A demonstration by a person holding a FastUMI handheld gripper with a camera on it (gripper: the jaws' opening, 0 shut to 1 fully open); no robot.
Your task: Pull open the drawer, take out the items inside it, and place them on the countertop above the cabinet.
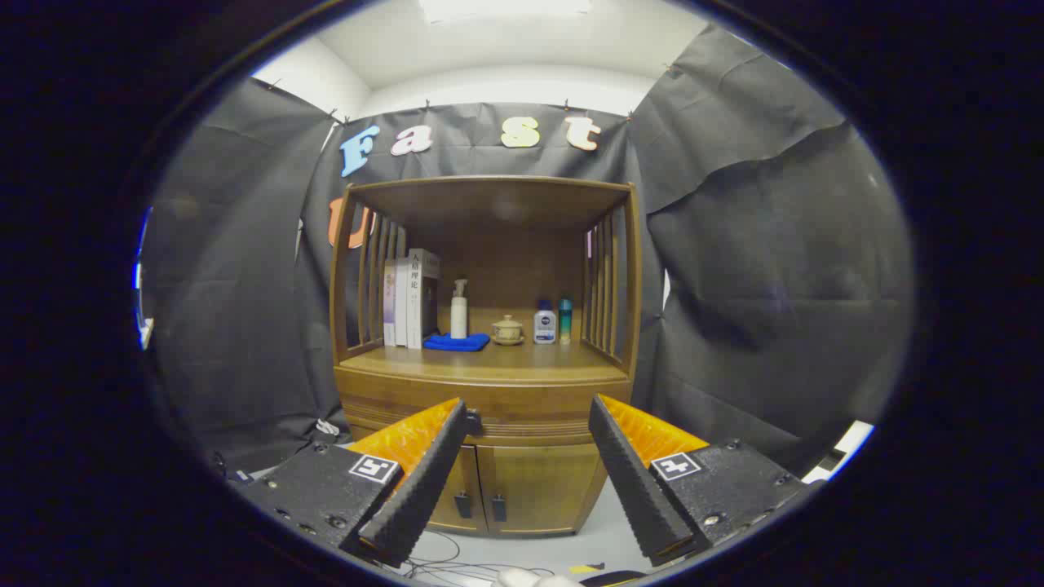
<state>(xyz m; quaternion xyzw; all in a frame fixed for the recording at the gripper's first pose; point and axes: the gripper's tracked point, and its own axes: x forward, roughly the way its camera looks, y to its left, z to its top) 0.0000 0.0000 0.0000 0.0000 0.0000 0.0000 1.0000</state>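
The tongs (530, 408) are spread wide, and nothing is between their two fingers. They hang in the air in front of a wooden cabinet (489, 391), not touching it.

The drawer (522, 403) is the wide band of wood just under the worktop (489, 363). It is shut. It sits between and just beyond the finger tips. What is inside it cannot be seen.

Under the drawer are two small doors (522, 481) with dark handles, both shut.

On the worktop, under a wooden roof, stand some things. A few books (410, 300) stand upright by the side slats. Next to them lies a folded blue cloth (457, 342), and a white pump bottle (459, 310) stands on it. Beside that is a small tan cup with a lid (507, 329) on a saucer. Then comes a white bottle with a dark cap (544, 323), and a thin teal bottle (565, 319) just beside it.

On the pale floor (603, 530) below the cabinet lie some thin wires (457, 562).
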